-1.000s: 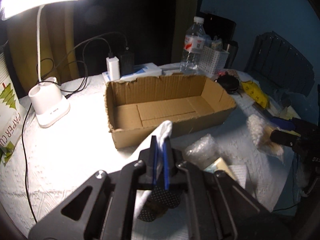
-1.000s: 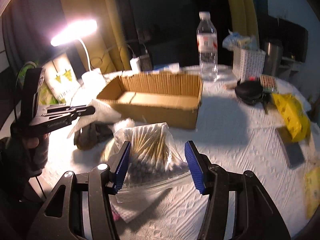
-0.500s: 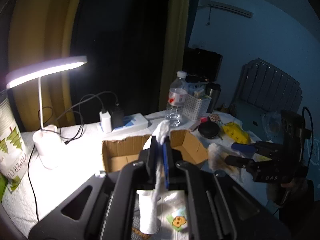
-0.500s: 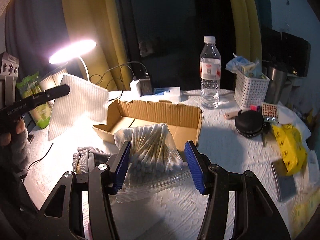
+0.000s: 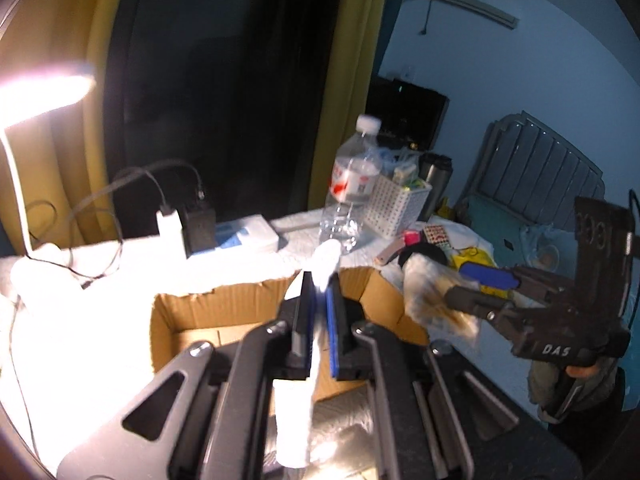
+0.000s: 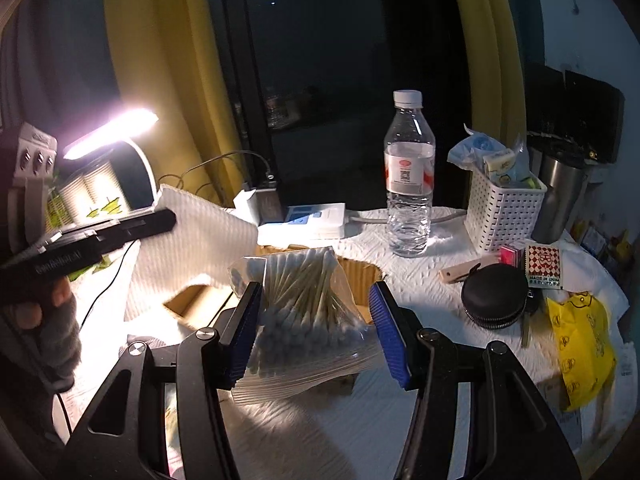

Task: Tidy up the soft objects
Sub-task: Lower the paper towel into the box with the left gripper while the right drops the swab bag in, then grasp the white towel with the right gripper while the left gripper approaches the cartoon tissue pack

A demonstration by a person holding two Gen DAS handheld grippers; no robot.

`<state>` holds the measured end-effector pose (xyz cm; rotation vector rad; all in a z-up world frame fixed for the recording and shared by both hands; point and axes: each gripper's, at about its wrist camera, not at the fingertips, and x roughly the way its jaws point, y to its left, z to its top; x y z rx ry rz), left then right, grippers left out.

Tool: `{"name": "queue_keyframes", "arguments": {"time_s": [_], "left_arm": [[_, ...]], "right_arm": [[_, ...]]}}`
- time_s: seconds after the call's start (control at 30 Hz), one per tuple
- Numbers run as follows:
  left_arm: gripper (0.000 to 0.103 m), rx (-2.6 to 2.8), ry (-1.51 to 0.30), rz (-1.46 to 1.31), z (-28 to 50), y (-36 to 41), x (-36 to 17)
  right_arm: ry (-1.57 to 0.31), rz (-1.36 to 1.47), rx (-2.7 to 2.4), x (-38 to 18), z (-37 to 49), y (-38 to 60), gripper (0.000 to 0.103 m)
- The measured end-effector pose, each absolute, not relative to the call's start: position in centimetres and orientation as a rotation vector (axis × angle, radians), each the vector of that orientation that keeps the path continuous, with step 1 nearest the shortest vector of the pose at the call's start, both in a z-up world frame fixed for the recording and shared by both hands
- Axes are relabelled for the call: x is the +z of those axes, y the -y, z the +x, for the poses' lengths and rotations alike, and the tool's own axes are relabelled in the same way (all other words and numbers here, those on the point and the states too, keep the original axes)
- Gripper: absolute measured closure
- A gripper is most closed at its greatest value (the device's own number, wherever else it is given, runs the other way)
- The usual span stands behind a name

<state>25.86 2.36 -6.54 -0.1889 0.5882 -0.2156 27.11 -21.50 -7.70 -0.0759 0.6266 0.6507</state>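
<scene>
My left gripper (image 5: 320,276) is shut on a white paper towel (image 5: 296,416) that hangs below the jaws, a tuft poking above them. It hovers over the open cardboard box (image 5: 200,312). In the right wrist view the left gripper (image 6: 160,220) holds the towel (image 6: 192,248) spread like a sheet over the box's left end (image 6: 192,300). My right gripper (image 6: 315,286) is shut on a clear bag of cotton swabs (image 6: 304,308), held in the air in front of the box. The left wrist view shows the right gripper (image 5: 456,282) with the bag (image 5: 424,300) at the box's right end.
A lit desk lamp (image 6: 112,136) stands at the left. Behind the box are a charger with cables (image 5: 168,228), a flat white box (image 6: 316,220), a water bottle (image 6: 408,184), a white basket (image 6: 504,212) and a steel mug (image 6: 560,196). A black round case (image 6: 496,296) and yellow bag (image 6: 580,344) lie right.
Both grippers have risen and moved toward the box. The towel came up off the table and now hangs over the box. The swab bag went along in the right gripper.
</scene>
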Motion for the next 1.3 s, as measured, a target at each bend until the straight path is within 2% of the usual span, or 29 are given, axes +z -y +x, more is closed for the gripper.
{"name": "queue_keyframes", "arguments": {"time_s": [0.2,0.3,0.37,0.47,0.5,0.53,0.63,1.3], "left_arm": [[0.098,-0.179,-0.669,-0.185,28.3,-3.0,-9.6],[0.096,-0.146,-0.718,-0.166,29.0,-3.5,-11.3],[0.089,-0.120,-0.764,-0.166,29.4,-3.8,-12.3],[0.062,-0.081,-0.763,-0.144,28.8,-4.3,-12.4],[0.038,-0.075,-0.755,-0.140,28.6,-4.4,-12.1],[0.024,-0.074,-0.738,-0.142,28.0,-4.6,-11.8],[0.024,-0.072,-0.706,-0.132,26.7,-4.9,-10.8],[0.024,-0.119,-0.622,-0.140,17.5,-4.8,-9.0]], "right_arm": [[-0.636,-0.044,0.638,-8.3,29.2,21.0,0.045],[-0.644,-0.040,0.638,-8.9,30.1,20.0,0.045],[-0.652,-0.031,0.633,-9.5,30.7,19.2,0.045],[-0.705,-0.060,0.619,-10.8,31.7,17.7,0.043],[-0.718,-0.069,0.612,-11.0,31.8,17.3,0.043],[-0.718,-0.072,0.607,-11.1,31.6,17.2,0.043],[-0.709,-0.081,0.603,-10.6,30.7,17.1,0.040],[-0.708,-0.129,0.619,-9.8,20.7,16.9,0.039]]}}
